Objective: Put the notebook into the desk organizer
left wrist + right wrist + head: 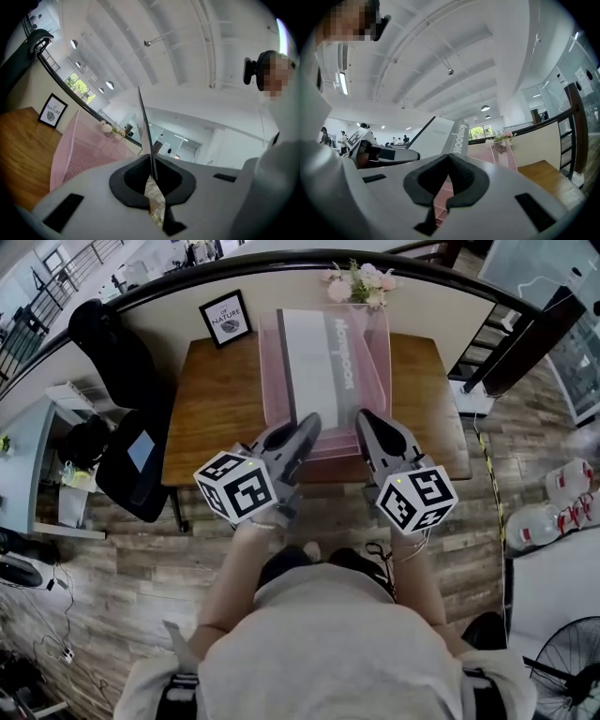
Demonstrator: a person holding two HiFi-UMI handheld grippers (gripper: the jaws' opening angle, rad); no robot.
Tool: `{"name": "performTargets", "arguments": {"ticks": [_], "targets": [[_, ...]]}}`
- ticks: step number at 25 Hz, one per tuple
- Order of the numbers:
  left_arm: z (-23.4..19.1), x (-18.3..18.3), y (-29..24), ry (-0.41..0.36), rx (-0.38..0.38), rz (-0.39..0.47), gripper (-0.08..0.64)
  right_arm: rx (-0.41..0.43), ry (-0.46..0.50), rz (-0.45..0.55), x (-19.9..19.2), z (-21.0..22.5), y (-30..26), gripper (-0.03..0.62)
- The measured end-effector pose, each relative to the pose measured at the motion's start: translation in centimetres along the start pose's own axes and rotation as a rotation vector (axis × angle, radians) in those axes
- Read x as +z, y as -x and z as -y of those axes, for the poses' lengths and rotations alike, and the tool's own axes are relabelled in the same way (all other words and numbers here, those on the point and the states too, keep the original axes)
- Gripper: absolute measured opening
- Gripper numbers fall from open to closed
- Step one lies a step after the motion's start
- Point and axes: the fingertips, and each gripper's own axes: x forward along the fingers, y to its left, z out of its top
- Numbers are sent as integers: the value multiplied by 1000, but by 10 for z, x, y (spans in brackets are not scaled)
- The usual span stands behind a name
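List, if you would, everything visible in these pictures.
table: 1, brown wood, centre
organizer: 1, pink mesh, on table
notebook: 1, grey and white, at organizer
picture: 1, black frame, table's back left
flowers: 1 bunch, pink and white, behind organizer
chair: 1, black, left of table
jugs: at least 2, clear, floor at right
fan: 1, black, floor, bottom right
left gripper: 1, grey with marker cube, shut on notebook's edge
right gripper: 1, grey with marker cube, shut, empty, beside notebook

"Notebook" runs along the notebook (314,357) (its grey band); the framed picture (226,319) reads "OF NATURE".
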Motion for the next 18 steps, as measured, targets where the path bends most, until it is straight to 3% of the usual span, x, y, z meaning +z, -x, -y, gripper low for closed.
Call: {"name": "performTargets", "arguments": {"ticks": [6,18], "targets": [[-6,-6,-3,83,-25,2,21,4,-4,-12,-6,0,-9,9],[-11,-24,-19,179,36,-10,21,71,-16,-48,-6,15,-15,9]]}}
